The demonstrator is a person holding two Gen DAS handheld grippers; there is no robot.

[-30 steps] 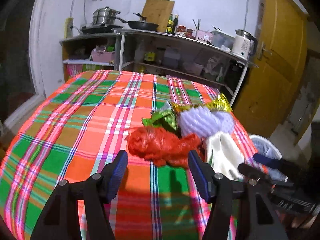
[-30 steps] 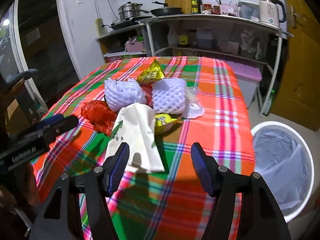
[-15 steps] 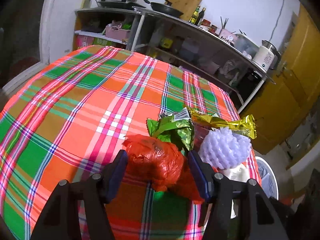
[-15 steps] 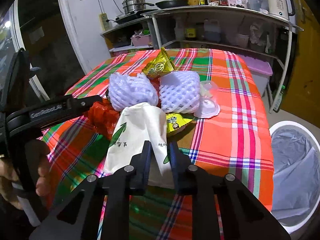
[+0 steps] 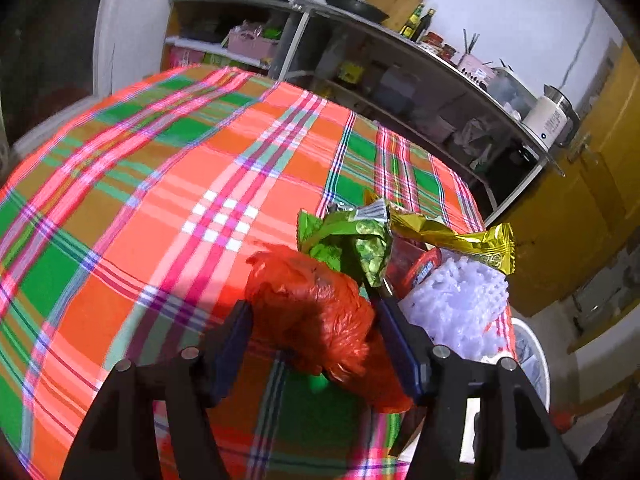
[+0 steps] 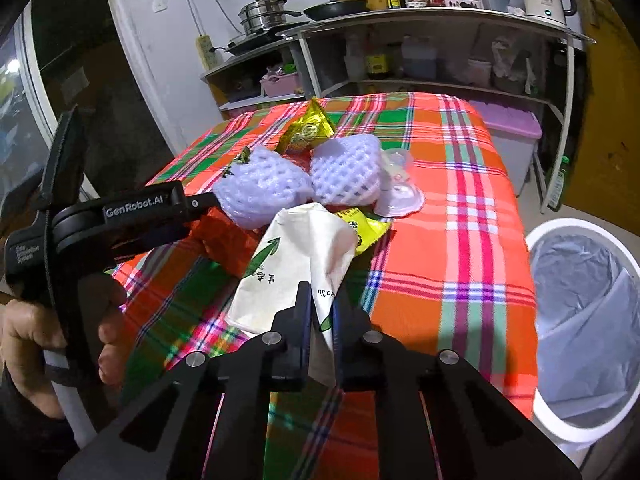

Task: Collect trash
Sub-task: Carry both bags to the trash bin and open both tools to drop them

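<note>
A pile of trash lies on the plaid tablecloth (image 5: 168,208). My left gripper (image 5: 314,344) is open, its fingers on either side of a crumpled red plastic bag (image 5: 316,312). Behind the bag lie a green wrapper (image 5: 348,236), a gold wrapper (image 5: 452,240) and white foam netting (image 5: 456,308). My right gripper (image 6: 322,316) is shut on the near corner of a cream paper bag (image 6: 296,256) and lifts it slightly. Two foam nets (image 6: 344,172), a yellow wrapper (image 6: 364,228) and a clear plastic cup (image 6: 398,196) lie beyond it.
A white bin (image 6: 580,320) with a grey liner stands on the floor at the table's right edge. Metal kitchen shelves (image 6: 420,40) with pots, bottles and a kettle stand behind the table. A yellow door (image 5: 580,184) is at the right.
My left gripper has moved forward until its fingers flank the red bag. My right gripper has closed on the paper bag's corner and raised it a little.
</note>
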